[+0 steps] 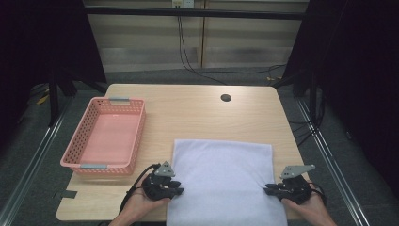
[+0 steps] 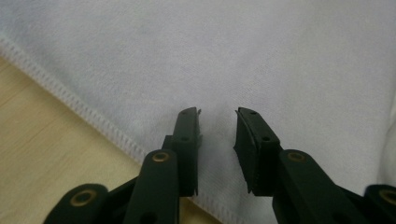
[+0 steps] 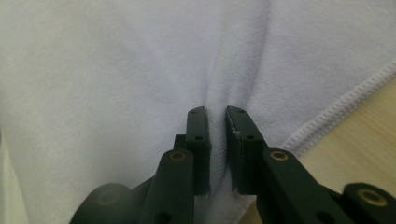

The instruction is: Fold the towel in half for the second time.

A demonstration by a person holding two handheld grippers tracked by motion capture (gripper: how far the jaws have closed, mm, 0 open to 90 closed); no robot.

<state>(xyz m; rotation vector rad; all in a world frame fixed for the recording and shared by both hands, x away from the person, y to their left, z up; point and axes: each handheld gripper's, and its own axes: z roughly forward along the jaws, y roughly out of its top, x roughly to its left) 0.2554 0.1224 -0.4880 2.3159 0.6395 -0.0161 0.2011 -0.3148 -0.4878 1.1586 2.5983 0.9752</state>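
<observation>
Pale wood worktop [image 1: 197,117], towel [image 1: 223,181] spread flat at its near edge. My left gripper [image 2: 218,135] stands parted over the left hem, nothing pinched. My right gripper [image 3: 217,135] nips a ridge of cloth near the right hem. Folding step, I judge; next, left must grip. Pink basket [image 1: 77,141] waits beyond, left.

A pink perforated plastic basket [image 1: 104,137] blocked the worktop's [image 1: 197,113] left side; bare wood lay open beyond the white terry towel [image 1: 225,179].
</observation>
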